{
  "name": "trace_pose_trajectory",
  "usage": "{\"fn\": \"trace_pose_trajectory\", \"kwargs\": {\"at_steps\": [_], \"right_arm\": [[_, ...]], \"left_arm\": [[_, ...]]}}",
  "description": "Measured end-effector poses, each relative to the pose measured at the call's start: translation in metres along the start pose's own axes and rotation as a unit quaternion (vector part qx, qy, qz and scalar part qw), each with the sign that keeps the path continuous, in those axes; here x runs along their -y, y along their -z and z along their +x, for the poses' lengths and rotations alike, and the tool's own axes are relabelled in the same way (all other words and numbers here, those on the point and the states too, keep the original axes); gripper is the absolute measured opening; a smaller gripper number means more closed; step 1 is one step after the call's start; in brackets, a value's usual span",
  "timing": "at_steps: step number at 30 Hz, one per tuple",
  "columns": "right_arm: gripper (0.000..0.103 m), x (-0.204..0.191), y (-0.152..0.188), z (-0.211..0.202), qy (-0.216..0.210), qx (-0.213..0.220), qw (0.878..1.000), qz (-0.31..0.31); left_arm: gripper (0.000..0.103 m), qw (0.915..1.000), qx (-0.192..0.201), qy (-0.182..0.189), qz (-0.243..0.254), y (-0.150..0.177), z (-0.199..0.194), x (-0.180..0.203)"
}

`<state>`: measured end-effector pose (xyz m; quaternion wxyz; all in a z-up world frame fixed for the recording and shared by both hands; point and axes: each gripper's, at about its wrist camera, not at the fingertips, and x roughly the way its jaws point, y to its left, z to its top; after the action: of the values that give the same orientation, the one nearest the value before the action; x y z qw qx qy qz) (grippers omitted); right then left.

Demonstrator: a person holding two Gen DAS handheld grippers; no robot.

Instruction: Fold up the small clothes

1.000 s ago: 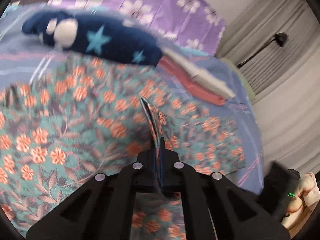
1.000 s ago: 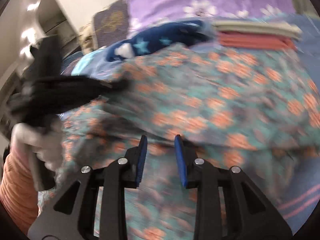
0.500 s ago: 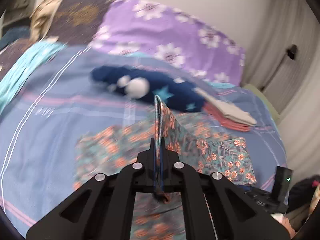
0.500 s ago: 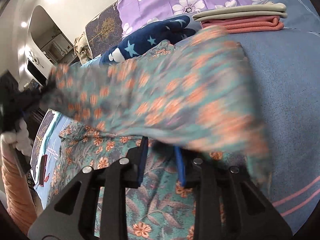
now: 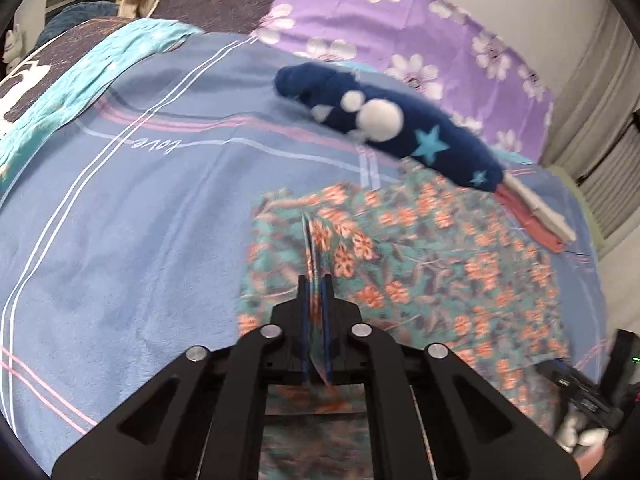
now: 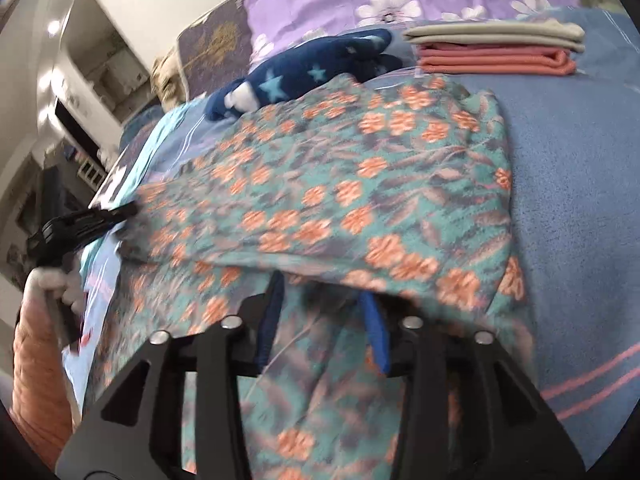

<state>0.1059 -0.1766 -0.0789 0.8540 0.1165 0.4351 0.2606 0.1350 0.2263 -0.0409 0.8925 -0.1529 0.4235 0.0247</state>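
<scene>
A teal cloth with orange flowers (image 5: 440, 264) lies on the blue bed cover, its upper layer folded over the lower one (image 6: 340, 200). My left gripper (image 5: 316, 292) is shut on the cloth's left edge, which stands up as a thin ridge between its jaws. Seen from the right wrist, that same left gripper (image 6: 120, 212) holds the fold's left corner. My right gripper (image 6: 320, 296) sits at the near edge of the fold. Its jaws are opening, the cloth edge drapes over their tips, and neither blue pad presses on it.
A navy plush piece with light blue stars (image 5: 392, 128) lies just behind the cloth. A folded beige and coral stack (image 6: 496, 50) rests at the back right, in front of a purple flowered pillow (image 5: 400, 20). Blue striped bed cover (image 5: 120, 220) spreads to the left.
My left gripper swung the pinched cloth edge across, and the lifted layer has come down flat over the lower one. The right gripper's jaws have spread wider apart.
</scene>
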Motion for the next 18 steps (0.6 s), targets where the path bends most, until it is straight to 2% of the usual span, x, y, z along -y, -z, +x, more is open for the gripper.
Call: {"fn": "trace_pose_trajectory", "kwargs": {"at_steps": [2, 4, 6, 9, 11, 13, 14, 15, 17, 18], "right_arm": [[0.043, -0.007, 0.002, -0.017, -0.038, 0.002, 0.999, -0.013], [0.043, -0.009, -0.002, -0.034, -0.048, 0.022, 0.998, -0.021], [0.043, 0.0, -0.013, -0.053, -0.034, 0.056, 0.998, -0.012], [0.041, 0.024, -0.029, -0.058, 0.007, 0.081, 0.996, 0.026], [0.036, 0.041, -0.029, -0.04, 0.028, 0.056, 0.997, 0.05], [0.036, 0.049, -0.021, -0.015, 0.069, 0.007, 0.996, 0.051], [0.027, 0.051, -0.014, -0.004, 0.089, -0.006, 0.995, 0.043], [0.026, 0.049, -0.012, -0.006, 0.088, 0.007, 0.996, 0.034], [0.027, 0.049, -0.019, -0.018, 0.073, 0.021, 0.996, 0.037], [0.031, 0.051, -0.023, -0.023, 0.067, 0.031, 0.996, 0.043]], "left_arm": [[0.006, 0.9999, -0.009, -0.007, -0.004, 0.004, 0.004, -0.007], [0.006, 0.9997, -0.009, -0.021, -0.004, 0.006, 0.005, -0.011], [0.007, 0.9996, 0.004, -0.029, 0.004, 0.006, -0.002, -0.008], [0.013, 0.9993, 0.03, 0.003, 0.02, 0.004, -0.015, 0.009], [0.021, 0.9982, 0.034, 0.028, 0.042, 0.006, -0.015, 0.028], [0.029, 0.9973, 0.009, 0.024, 0.068, 0.015, 0.001, 0.043], [0.03, 0.9969, -0.009, 0.014, 0.077, 0.021, 0.011, 0.046], [0.031, 0.996, -0.028, -0.001, 0.085, 0.029, 0.024, 0.046], [0.033, 0.9933, 0.008, -0.014, 0.115, 0.042, 0.025, 0.051], [0.035, 0.9932, 0.011, -0.015, 0.115, 0.042, 0.022, 0.052]]}}
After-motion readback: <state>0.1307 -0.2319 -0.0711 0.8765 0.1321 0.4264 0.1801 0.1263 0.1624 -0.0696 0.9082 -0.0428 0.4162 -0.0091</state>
